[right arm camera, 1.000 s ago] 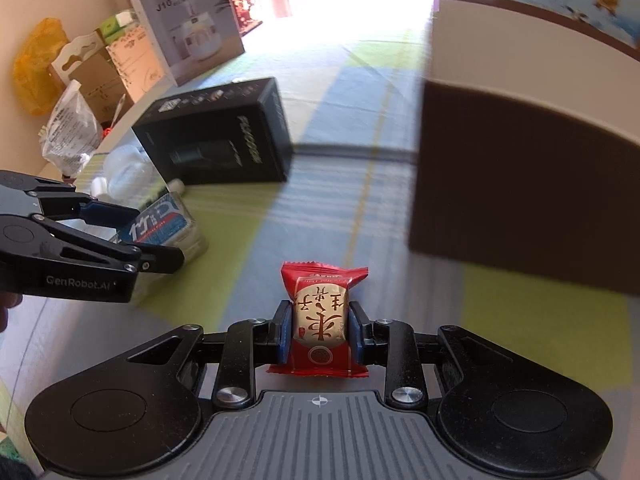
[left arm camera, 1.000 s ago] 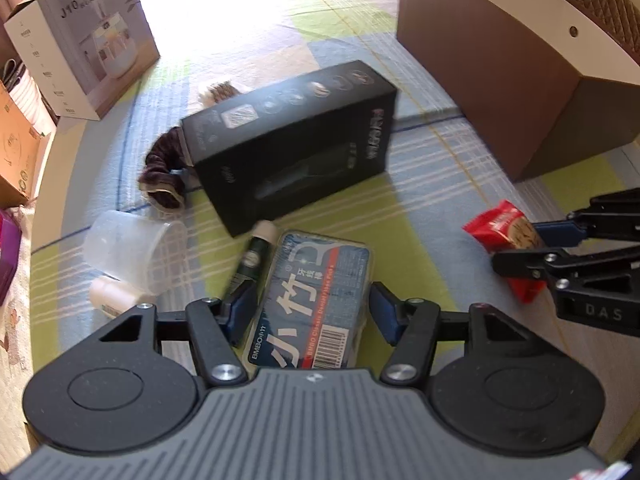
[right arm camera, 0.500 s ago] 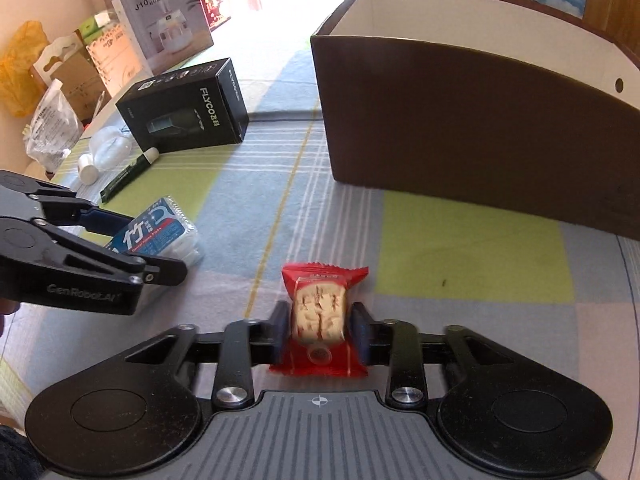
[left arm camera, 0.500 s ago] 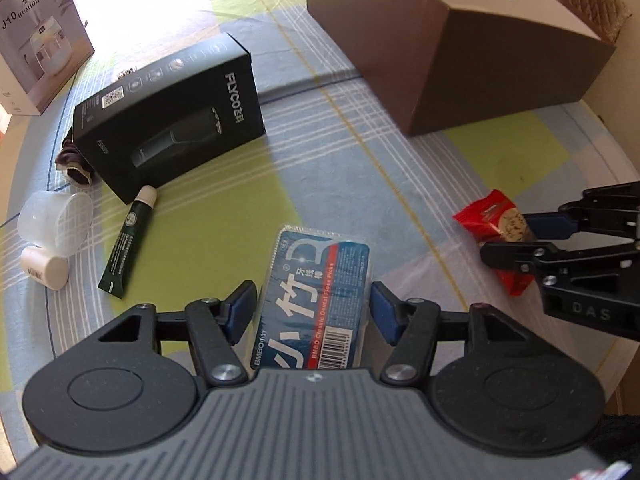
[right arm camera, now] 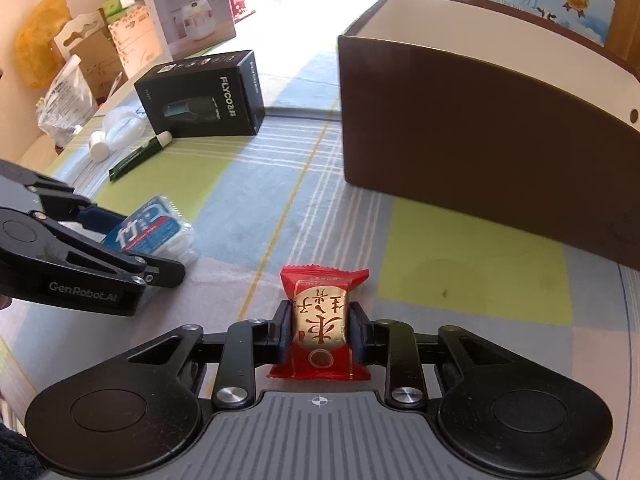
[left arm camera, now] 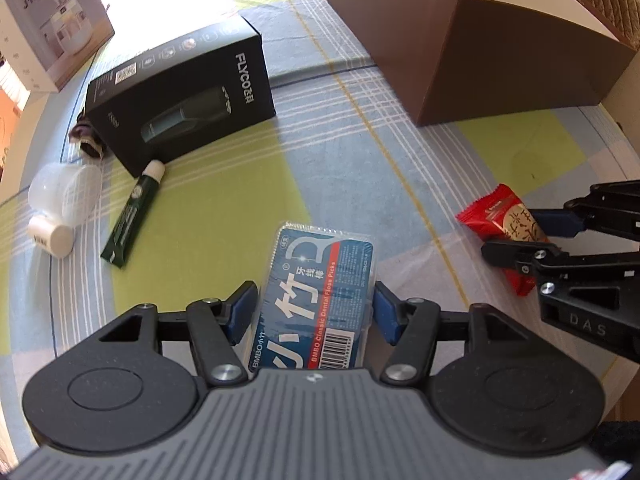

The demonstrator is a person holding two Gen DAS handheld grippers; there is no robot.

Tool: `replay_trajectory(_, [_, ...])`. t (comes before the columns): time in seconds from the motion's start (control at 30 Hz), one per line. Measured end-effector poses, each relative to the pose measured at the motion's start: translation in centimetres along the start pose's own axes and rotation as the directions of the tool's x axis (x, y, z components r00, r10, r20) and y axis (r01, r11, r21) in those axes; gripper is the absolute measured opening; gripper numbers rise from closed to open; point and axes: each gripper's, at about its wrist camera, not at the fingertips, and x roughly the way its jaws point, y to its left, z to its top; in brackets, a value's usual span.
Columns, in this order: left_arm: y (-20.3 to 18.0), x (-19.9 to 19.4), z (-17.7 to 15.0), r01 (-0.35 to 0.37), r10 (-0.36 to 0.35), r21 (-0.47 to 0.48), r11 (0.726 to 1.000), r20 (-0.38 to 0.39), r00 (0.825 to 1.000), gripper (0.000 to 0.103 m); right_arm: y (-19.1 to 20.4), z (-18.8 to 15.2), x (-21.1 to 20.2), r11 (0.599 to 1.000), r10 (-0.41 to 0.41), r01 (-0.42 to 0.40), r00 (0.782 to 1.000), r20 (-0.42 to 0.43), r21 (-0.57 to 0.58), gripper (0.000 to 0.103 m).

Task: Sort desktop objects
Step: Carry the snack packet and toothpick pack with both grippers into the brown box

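Observation:
My left gripper [left arm camera: 316, 308] is shut on a blue floss-pick box [left arm camera: 320, 288] and holds it above the checked tablecloth; the box also shows in the right wrist view [right arm camera: 150, 232]. My right gripper [right arm camera: 320, 328] is shut on a red snack packet [right arm camera: 320, 320], seen in the left wrist view [left arm camera: 504, 224] at the right. A large open brown box [right arm camera: 480, 128] stands ahead of the right gripper, also in the left wrist view [left arm camera: 472, 52]. A black FLYCO box [left arm camera: 180, 96], a green tube [left arm camera: 132, 220], a clear cup [left arm camera: 60, 196] and a small white bottle [left arm camera: 52, 236] lie at the left.
A white J10 humidifier carton [right arm camera: 188, 12] stands at the far left with bags and cartons [right arm camera: 60, 80] beside it. A dark brown scrunchie-like item [left arm camera: 86, 140] lies behind the black box. A blue milk carton [right arm camera: 540, 0] stands behind the brown box.
Both grippers have pulled back and risen with their objects. The floss-pick box left the spot by the green tube. The brown box now shows more fully, and its open top is in view.

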Motion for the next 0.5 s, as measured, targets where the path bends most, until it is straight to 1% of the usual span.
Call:
replay_trajectory(0.1, [-0.2, -0.4, -0.3, 0.004, -0.004, -0.020, 1.000, 0.001, 1.000, 0.053, -0.6, -0.1, -0.7, 1.000, 0.016, -0.016, 1.000, 0.004, 0.014, 0.025])
replay_trajectory(0.27, [-0.9, -1.3, -0.3, 0.002, -0.001, -0.025, 1.000, 0.020, 1.000, 0.053, -1.6, 0.0, -1.9, 1.000, 0.021, -0.022, 1.000, 0.021, 0.017, 0.025])
replay_trajectory(0.5, [-2.6, -3.1, 0.7, 0.013, -0.012, -0.019, 1.000, 0.058, 0.998, 0.053, -3.9, 0.5, -4.3, 0.995, 0.073, -0.076, 0.996, 0.051, 0.060, 0.025])
